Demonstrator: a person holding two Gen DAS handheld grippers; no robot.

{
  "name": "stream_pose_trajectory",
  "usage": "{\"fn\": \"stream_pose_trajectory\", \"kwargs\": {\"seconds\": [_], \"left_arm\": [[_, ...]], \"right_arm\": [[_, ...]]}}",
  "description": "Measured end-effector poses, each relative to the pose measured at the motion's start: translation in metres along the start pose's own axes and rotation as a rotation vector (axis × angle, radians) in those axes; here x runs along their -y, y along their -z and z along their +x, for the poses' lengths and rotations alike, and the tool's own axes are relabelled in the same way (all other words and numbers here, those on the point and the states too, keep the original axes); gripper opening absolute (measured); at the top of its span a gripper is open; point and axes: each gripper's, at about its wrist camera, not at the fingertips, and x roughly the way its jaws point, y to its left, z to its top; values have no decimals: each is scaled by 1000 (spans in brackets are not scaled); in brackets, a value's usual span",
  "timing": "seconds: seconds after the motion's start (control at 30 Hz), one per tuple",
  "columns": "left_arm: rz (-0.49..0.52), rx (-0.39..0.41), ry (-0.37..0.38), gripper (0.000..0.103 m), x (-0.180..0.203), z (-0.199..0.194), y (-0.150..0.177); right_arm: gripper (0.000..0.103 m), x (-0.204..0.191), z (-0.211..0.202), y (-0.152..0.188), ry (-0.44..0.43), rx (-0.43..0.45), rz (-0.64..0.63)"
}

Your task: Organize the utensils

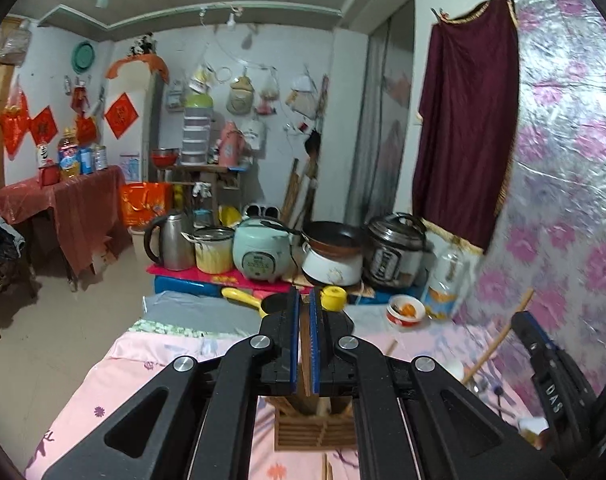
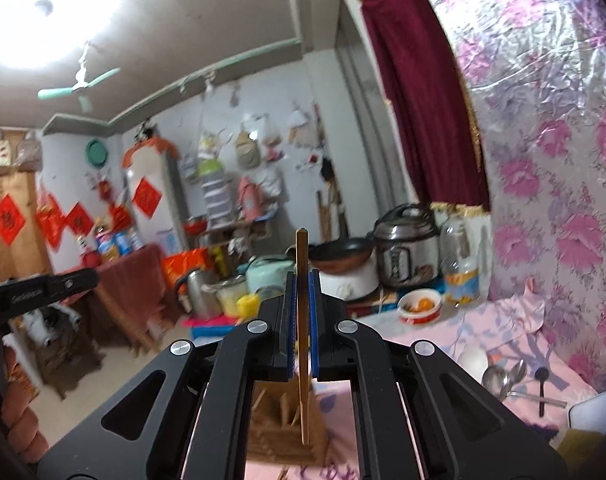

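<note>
while both grippers hang above the wooden utensil holder (image 2: 287,428), each points nearly level across the room. right gripper (image 2: 302,320) has its blue pads clamped on a single wooden chopstick (image 2: 302,280), held upright: its top end sticks up past the fingertips, its lower end hangs down in front of the holder. left gripper (image 1: 302,340) is pinched narrow too, with a brown wooden piece (image 1: 304,344) between the pads; can't tell what it is. holder sits on the pink floral cloth (image 1: 115,380) directly under both grippers, slatted sides, sticks leaning inside. right of the holder on the cloth: metal spoons (image 2: 503,376) and a black-handled utensil (image 2: 541,384). beyond the holder, a red-rimmed bowl (image 2: 419,306) with orange food.
</note>
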Motion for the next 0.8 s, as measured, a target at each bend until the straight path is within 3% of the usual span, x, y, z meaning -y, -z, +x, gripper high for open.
{"fn": "stream_pose_trajectory", "kwargs": {"seconds": [0.43,0.8], "left_arm": [[-71,-114,15,5,-25,82,40],[-69,-173,17,5,-26,98,52]], "right_arm": [[6,0,82,32,-80,-60,27],[6,-10,83,46,-73,-62,-4]]}}
